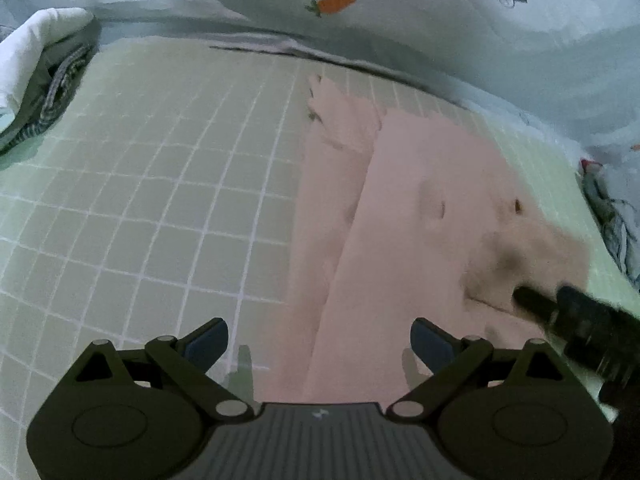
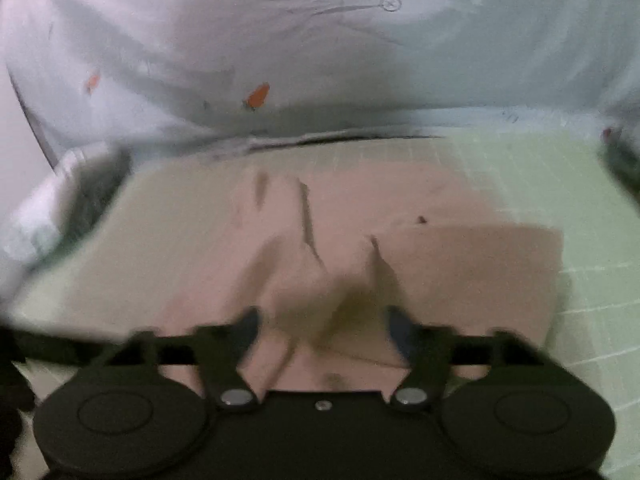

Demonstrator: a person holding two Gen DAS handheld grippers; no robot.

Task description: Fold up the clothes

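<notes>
A pink garment (image 1: 420, 200) lies partly folded on a green checked sheet (image 1: 160, 180), with a long strip running toward me. My left gripper (image 1: 320, 340) is open above the garment's near end and holds nothing; its left finger is over the sheet and its right finger over the pink cloth. In the left wrist view my right gripper (image 1: 560, 316) comes in dark and blurred from the right, its tip on the garment's rumpled right part. The blurred right wrist view shows the right gripper (image 2: 324, 326) open, with a raised ridge of the pink garment (image 2: 460, 272) between its fingers.
A pale duvet with a carrot print (image 1: 400, 8) is bunched along the far side of the sheet. A pile of white and striped clothes (image 1: 44, 68) sits at the far left. Another crumpled garment (image 1: 612, 220) lies at the right edge.
</notes>
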